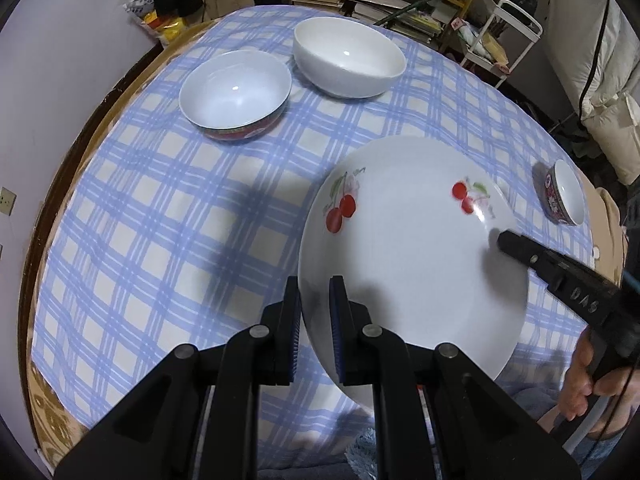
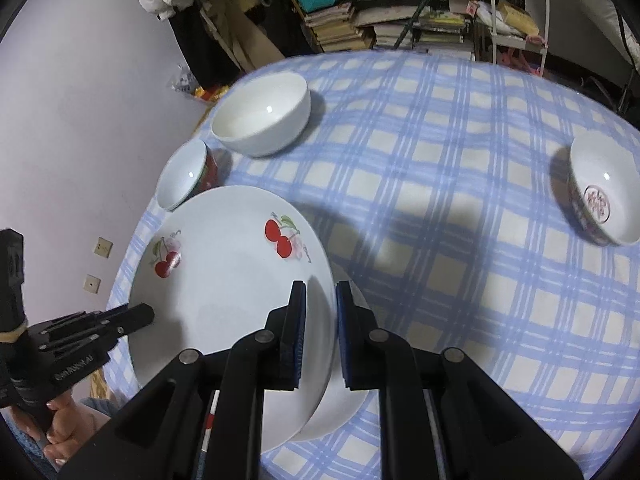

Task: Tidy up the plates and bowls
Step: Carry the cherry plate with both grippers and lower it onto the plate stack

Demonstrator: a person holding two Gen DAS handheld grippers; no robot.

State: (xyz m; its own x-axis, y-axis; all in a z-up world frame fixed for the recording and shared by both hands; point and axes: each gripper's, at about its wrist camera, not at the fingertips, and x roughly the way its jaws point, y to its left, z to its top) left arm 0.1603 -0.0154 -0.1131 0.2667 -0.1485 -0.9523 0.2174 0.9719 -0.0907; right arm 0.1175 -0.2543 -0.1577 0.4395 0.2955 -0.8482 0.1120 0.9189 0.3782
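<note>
A white plate with red cherry prints [image 1: 408,248] hangs tilted above the blue checked tablecloth [image 1: 168,216], casting a shadow on it. My left gripper [image 1: 316,284] is shut on its near left rim. My right gripper [image 1: 504,240] pinches the opposite rim. In the right wrist view the plate [image 2: 224,280] fills the lower left, with the right gripper [image 2: 321,286] shut on its right edge and the left gripper [image 2: 146,314] at its left edge. A plain white bowl [image 1: 348,56], a red-banded bowl [image 1: 236,92] and a small patterned bowl [image 1: 566,192] stand on the cloth.
The table's wooden edge [image 1: 60,184] runs close to a pale wall on the left. Behind the table are shelves stacked with books [image 2: 360,20] and a white rack [image 2: 516,8]. A person's hand [image 1: 580,376] grips the right tool.
</note>
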